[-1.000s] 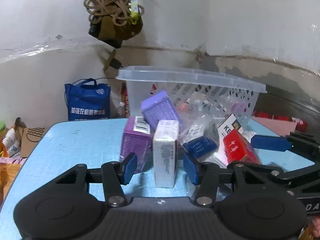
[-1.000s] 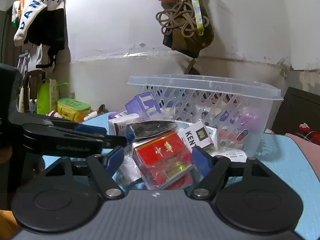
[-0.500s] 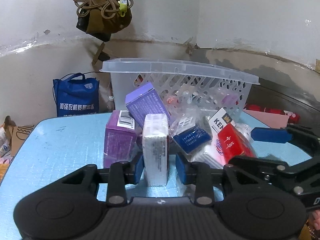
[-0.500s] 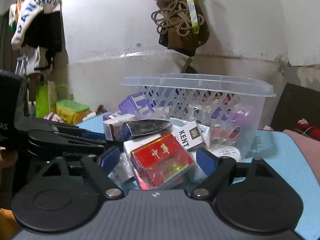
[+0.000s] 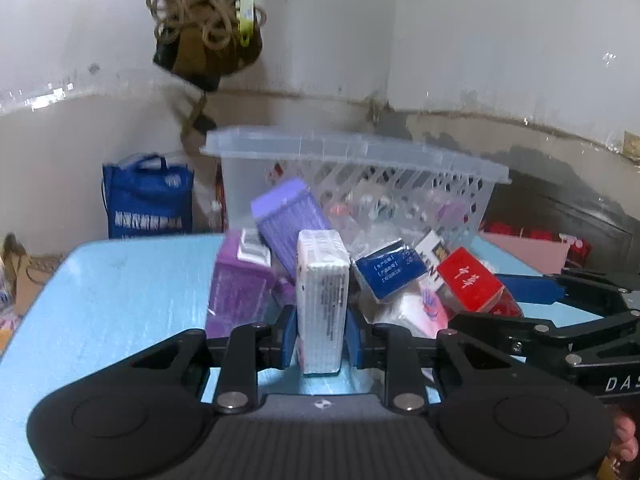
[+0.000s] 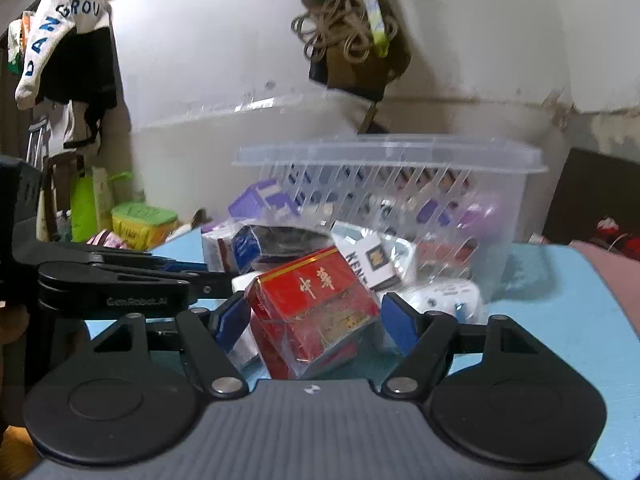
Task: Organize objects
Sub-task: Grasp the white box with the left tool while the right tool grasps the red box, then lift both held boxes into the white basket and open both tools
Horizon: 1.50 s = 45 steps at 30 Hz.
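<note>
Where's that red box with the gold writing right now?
In the right wrist view, the red box sits between the open right gripper fingers, before the basket.

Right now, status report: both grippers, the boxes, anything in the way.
Left gripper shut on white box. Right gripper open around red carton. Basket behind pile; purple box crowds left.

Left hand-held gripper (image 5: 321, 336): blue pads pressed on both sides of an upright white box (image 5: 322, 300). Behind it, purple boxes (image 5: 240, 288), red pack (image 5: 470, 282), clear plastic basket (image 5: 360, 160) on blue table (image 5: 120, 292).
</note>
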Motion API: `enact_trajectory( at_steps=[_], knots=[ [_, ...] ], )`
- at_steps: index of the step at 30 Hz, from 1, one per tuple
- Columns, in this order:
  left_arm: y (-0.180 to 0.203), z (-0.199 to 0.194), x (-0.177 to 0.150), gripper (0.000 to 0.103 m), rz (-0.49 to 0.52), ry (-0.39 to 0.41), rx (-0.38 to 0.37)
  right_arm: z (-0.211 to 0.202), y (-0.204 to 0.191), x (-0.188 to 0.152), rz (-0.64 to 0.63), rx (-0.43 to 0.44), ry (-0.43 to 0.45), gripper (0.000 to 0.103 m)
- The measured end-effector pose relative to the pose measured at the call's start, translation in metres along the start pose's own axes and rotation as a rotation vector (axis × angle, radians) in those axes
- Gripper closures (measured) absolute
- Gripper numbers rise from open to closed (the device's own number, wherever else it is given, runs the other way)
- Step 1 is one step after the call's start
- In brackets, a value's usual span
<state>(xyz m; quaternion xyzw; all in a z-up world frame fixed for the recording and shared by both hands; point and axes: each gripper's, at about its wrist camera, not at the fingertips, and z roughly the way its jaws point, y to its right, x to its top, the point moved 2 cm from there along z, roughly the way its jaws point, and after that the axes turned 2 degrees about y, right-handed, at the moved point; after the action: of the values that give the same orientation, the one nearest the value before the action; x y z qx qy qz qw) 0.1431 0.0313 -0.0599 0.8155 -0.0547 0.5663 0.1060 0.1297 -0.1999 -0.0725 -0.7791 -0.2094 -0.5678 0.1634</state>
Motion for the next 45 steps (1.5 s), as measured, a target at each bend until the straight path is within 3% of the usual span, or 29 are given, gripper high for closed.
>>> enact_trajectory(
  at_steps=[6, 20, 24, 28, 35, 39, 44, 45],
  knots=[
    [0.001, -0.007, 0.0, 0.074, 0.011, 0.042, -0.001, -0.022, 0.008, -0.01, 0.062, -0.006, 0.053, 0.028],
    [-0.009, -0.045, 0.004, 0.074, -0.02, 0.157, 0.098, -0.046, 0.036, -0.023, 0.189, -0.043, 0.099, 0.028],
    [-0.012, -0.05, 0.002, 0.074, -0.024, 0.141, 0.102, -0.047, 0.04, -0.023, 0.193, -0.05, 0.104, 0.028],
    [-0.009, -0.039, -0.007, 0.073, 0.064, 0.065, 0.161, -0.047, 0.042, -0.024, 0.199, -0.049, 0.104, 0.028],
    [-0.019, -0.041, -0.012, 0.059, 0.052, 0.002, 0.182, -0.046, 0.041, -0.026, 0.197, -0.038, 0.094, 0.028],
    [-0.02, -0.04, -0.023, 0.043, 0.04, -0.046, 0.162, -0.047, 0.04, -0.026, 0.197, -0.035, 0.094, 0.028],
    [-0.014, -0.044, -0.036, 0.043, 0.088, -0.071, 0.195, -0.049, 0.039, -0.026, 0.2, -0.035, 0.087, 0.028],
    [-0.012, -0.045, -0.036, 0.049, 0.098, -0.07, 0.203, -0.049, 0.039, -0.026, 0.2, -0.035, 0.087, 0.028]
  ],
)
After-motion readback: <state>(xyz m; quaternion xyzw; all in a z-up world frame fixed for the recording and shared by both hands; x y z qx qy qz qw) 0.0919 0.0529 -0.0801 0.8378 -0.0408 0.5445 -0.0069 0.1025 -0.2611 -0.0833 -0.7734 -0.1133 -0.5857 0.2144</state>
